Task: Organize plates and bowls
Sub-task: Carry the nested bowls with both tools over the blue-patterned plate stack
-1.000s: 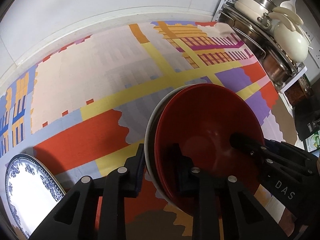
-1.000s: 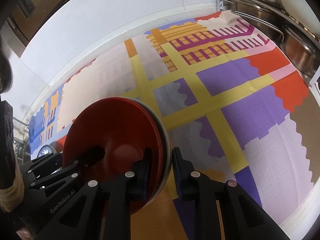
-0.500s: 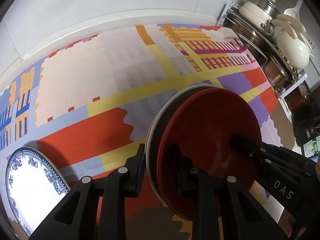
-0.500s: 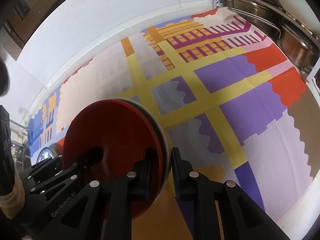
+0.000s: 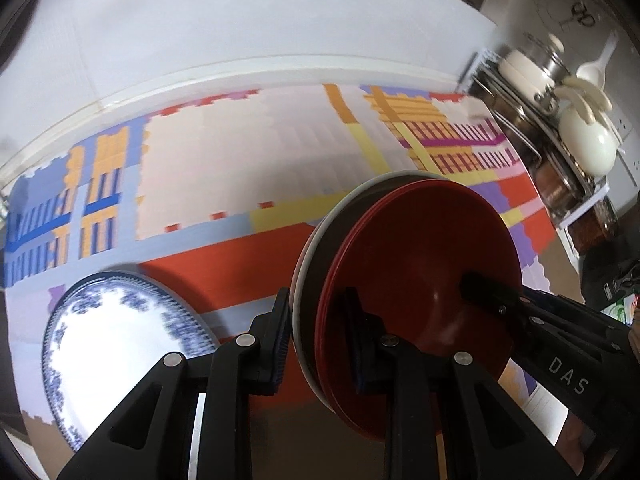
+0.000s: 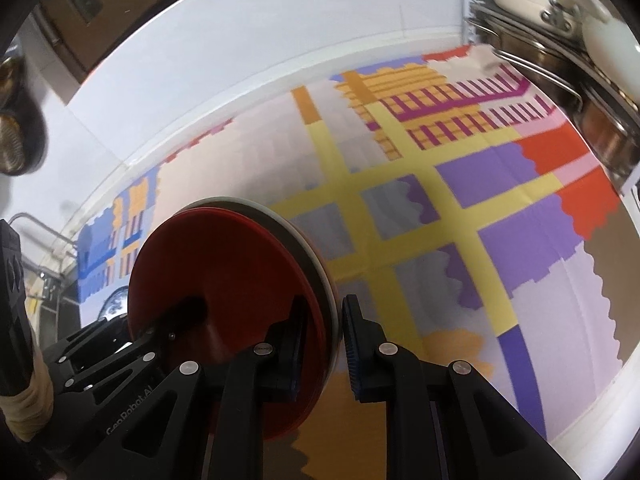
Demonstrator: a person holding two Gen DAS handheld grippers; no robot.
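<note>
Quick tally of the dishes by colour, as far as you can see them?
Red: 2, stacked red plates held on edge
White or grey: 1, pale plate behind them
Blue and white: 1, patterned plate flat on the cloth
Total: 4

A bright patchwork tablecloth (image 5: 248, 160) of red, yellow, purple and cream blocks fills the middle of the frame. A plain white wall (image 5: 240, 32) curves across the top. At upper right stands a metal rack (image 5: 532, 148) (stacked with pots).
</note>
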